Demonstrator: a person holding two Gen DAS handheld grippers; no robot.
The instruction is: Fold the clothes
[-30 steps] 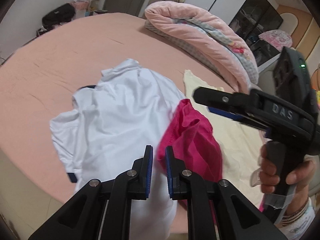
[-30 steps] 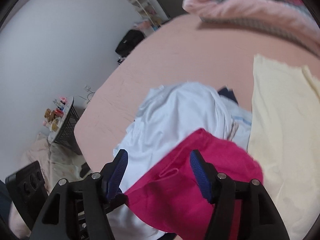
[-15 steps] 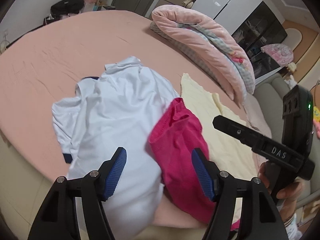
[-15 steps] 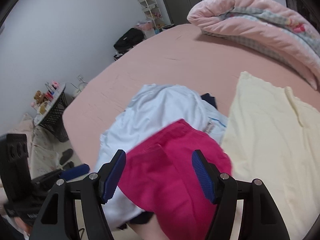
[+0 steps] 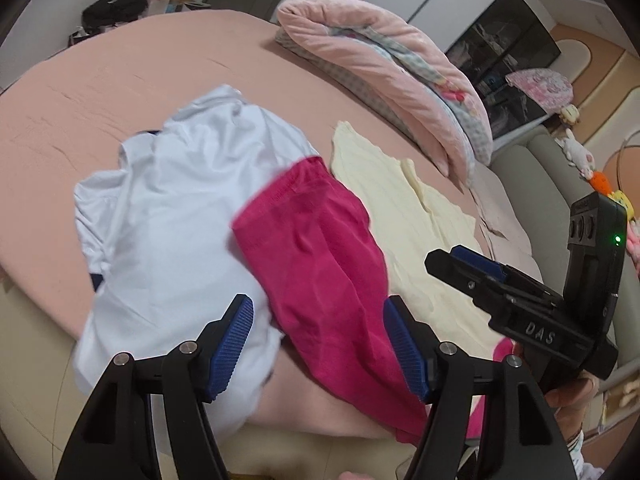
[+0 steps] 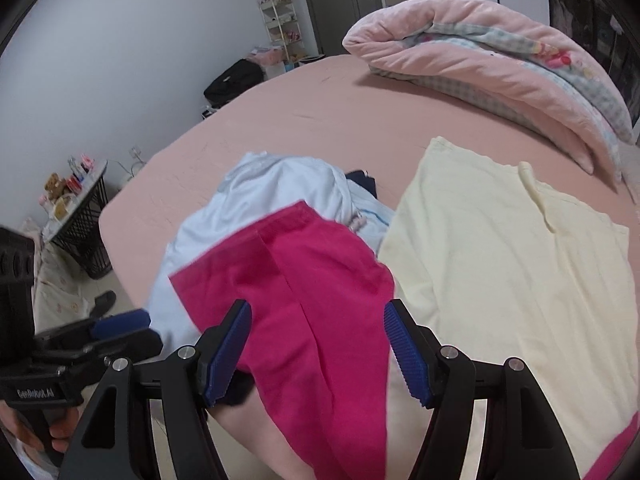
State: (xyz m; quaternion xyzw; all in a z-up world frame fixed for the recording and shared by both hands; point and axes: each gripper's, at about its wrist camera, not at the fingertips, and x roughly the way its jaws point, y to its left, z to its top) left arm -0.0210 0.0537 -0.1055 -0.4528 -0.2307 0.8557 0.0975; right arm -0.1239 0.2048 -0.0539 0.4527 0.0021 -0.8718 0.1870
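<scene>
Fingers of both the left gripper (image 5: 318, 344) and right gripper (image 6: 318, 350) stand apart, empty; pinch the magenta garment's (image 5: 316, 272) near corners, draping off the bed (image 5: 100, 92).

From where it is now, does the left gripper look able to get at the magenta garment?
Probably yes. The left gripper is open with the magenta garment lying directly ahead between its fingers, on top of the white shirt, uncovered. The right gripper sits off to the side, clear of the path.

Each black hand-held gripper (image 5: 320, 344) has blue ribbed pads (image 5: 232, 348) and silver screws.
</scene>
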